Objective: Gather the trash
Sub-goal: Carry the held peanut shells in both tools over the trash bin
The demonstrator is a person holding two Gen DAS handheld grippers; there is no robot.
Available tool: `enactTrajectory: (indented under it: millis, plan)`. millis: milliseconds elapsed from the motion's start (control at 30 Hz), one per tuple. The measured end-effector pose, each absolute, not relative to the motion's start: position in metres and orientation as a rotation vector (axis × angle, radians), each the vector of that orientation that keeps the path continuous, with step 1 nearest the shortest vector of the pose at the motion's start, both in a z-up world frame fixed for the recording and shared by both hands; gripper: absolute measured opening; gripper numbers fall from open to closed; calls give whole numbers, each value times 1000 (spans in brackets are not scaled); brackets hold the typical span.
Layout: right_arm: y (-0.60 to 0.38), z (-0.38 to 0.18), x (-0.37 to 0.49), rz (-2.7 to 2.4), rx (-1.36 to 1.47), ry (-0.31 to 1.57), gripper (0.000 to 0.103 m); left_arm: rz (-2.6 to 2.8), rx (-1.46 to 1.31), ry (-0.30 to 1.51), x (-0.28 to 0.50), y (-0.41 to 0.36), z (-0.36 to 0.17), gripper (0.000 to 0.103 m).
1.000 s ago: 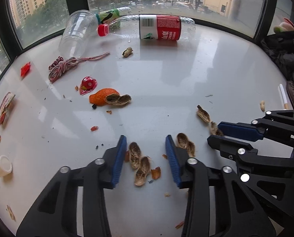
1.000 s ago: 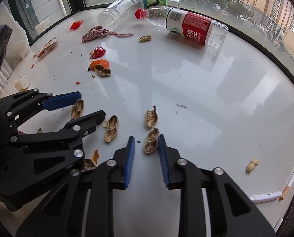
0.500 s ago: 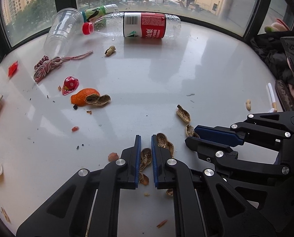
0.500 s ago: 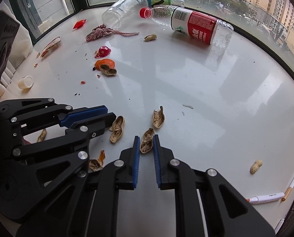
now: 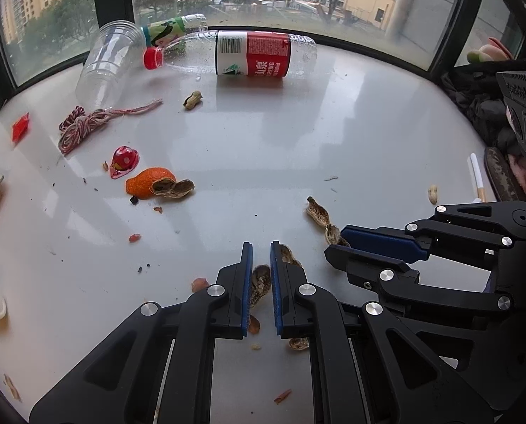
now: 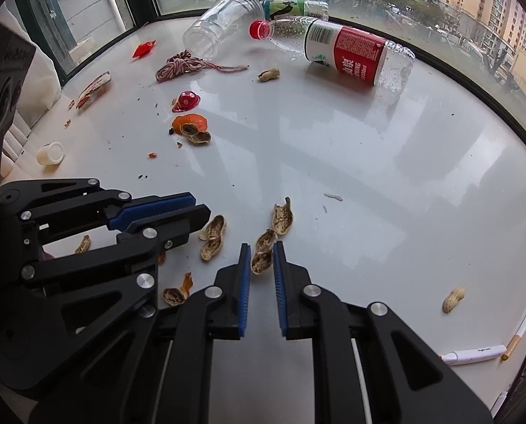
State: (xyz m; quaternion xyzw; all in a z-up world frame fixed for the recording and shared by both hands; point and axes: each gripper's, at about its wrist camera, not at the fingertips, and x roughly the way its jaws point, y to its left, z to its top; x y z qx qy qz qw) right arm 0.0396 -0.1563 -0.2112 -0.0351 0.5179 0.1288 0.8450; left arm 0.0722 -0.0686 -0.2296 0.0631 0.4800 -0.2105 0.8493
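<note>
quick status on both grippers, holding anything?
Left gripper: jaws just closed on a peanut shell.
Right gripper: shut on another peanut shell half.

white tabletop [image 5: 333, 134]; red-white label bottle [image 5: 252, 53], red cap; orange peel [image 5: 146, 181]; tan peanut shells [image 6: 263, 252]; red-white string [image 5: 82, 125].

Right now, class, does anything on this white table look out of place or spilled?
Yes. A red-labelled clear plastic bottle and a clear plastic cup lie tipped over at the far edge, and broken peanut shells, an orange peel and a cigarette lie scattered across it.
</note>
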Motion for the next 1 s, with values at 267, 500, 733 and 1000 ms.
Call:
enactTrajectory:
  millis: [267,500,733,1000]
  plan:
    - [-148,-178,28,291,-121,1016,14,-423,133,933,62,-60,-197,9]
    - [-132,-139,9,326,-174,919,14,-381,126,832,37,-45,-155,9]
    - [-107,-107,-13,413,-232,825,14,-295,119,755,8,-19,-121,9]
    - [-76,-84,-41,542,-299,750,14,-163,86,698,-32,10,-91,9]
